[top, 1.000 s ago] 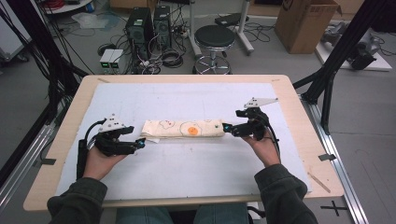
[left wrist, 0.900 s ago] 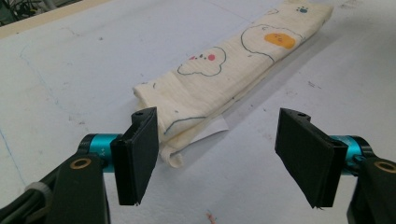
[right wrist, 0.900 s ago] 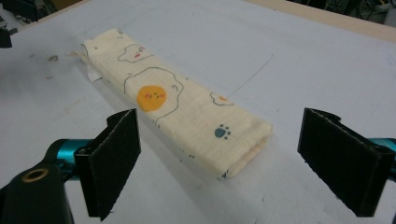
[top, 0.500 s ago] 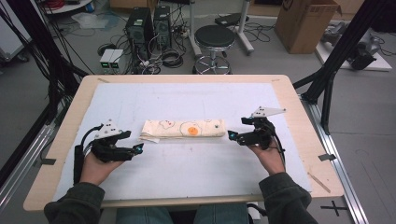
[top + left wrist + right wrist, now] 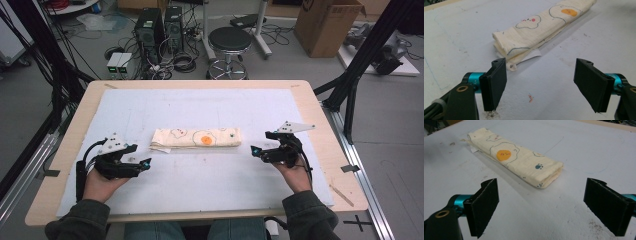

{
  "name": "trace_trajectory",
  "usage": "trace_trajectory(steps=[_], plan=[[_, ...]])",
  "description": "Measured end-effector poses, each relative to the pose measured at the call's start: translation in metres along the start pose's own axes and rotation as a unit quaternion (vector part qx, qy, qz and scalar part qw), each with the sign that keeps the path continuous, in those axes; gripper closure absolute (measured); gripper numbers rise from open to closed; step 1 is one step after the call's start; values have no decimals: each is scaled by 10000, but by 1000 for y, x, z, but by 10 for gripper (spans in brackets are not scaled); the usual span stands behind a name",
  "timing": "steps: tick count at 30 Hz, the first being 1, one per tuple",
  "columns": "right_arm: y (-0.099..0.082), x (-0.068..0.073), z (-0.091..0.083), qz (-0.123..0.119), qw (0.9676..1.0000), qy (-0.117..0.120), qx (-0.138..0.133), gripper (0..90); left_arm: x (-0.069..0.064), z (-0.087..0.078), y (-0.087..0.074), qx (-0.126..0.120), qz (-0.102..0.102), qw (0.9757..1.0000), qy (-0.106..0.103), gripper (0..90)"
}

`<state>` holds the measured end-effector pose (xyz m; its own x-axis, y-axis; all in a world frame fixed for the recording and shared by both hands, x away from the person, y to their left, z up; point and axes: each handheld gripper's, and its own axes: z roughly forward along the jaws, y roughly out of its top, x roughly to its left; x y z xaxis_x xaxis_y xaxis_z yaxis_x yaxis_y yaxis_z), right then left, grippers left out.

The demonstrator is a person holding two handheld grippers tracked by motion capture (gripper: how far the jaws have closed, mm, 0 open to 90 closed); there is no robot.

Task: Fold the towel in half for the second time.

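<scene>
High view: folded cloth (image 5: pixel 196 138) on the worktop (image 5: pixel 210 105).
Left tool (image 5: pixel 145 163) and right tool (image 5: pixel 255 150) flank it, both released, apart from it.

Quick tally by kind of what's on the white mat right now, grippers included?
Folded cloth: 1, cream with printed shapes, lying flat between the grippers.
Grippers: 2, the left gripper and the right gripper, both open and apart from the cloth.
White mat: 1, covering the table.
Total: 4
</scene>
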<state>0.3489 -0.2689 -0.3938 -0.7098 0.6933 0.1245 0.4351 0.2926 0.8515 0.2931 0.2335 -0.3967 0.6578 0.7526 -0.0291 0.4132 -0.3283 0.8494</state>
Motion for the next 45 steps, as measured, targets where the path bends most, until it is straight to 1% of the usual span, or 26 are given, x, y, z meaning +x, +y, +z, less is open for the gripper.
trace_trajectory(steps=[3, 6, 15, 21, 24, 27, 32, 35, 37, 39, 40, 42, 45], plan=[[-4, 0, -3, -6, 10000, -43, -2, 123, -1, -2, -2, -8, 2, 10000, 9, 265], [-8, 0, -6, 6, 10000, -34, -15, 122, -1, -3, -5, 8, 22, 10000, 29, 263], [-20, 1, -14, 29, 10000, -82, -21, 122, -2, -8, -14, 7, -15, 10000, 74, 253], [-29, 3, -18, 22, 9999, -110, 28, 122, -5, -12, -20, 3, -3, 10000, 91, 248], [-34, 4, -20, 26, 9999, -137, 46, 121, -6, -15, -22, 5, 33, 9999, 112, 244], [-37, 5, -22, 22, 9999, -144, 79, 121, -7, -17, -25, -16, 19, 9999, 132, 243], [-42, 8, -26, 20, 9999, -123, 81, 121, -9, -20, -30, 12, 57, 9998, 167, 238], [-45, 10, -28, 1, 9999, -126, 76, 121, -10, -21, -32, -1, 32, 9999, 160, 236], [-46, 11, -29, -34, 9999, -121, 78, 121, -11, -22, -34, 18, 71, 9998, 171, 235], [-48, 12, -30, 9, 9999, -100, 113, 121, -12, -22, -35, 33, 80, 9998, 166, 235], [-49, 12, -30, -19, 9999, -102, 110, 121, -13, -22, -35, 27, 81, 9998, 153, 234], [-51, 13, -31, -3, 9999, -89, 108, 122, -14, -22, -35, 22, 80, 9999, 142, 234], [-53, 14, -34, -18, 9999, -95, 104, 121, -15, -23, -36, 47, 135, 9998, 144, 234]])
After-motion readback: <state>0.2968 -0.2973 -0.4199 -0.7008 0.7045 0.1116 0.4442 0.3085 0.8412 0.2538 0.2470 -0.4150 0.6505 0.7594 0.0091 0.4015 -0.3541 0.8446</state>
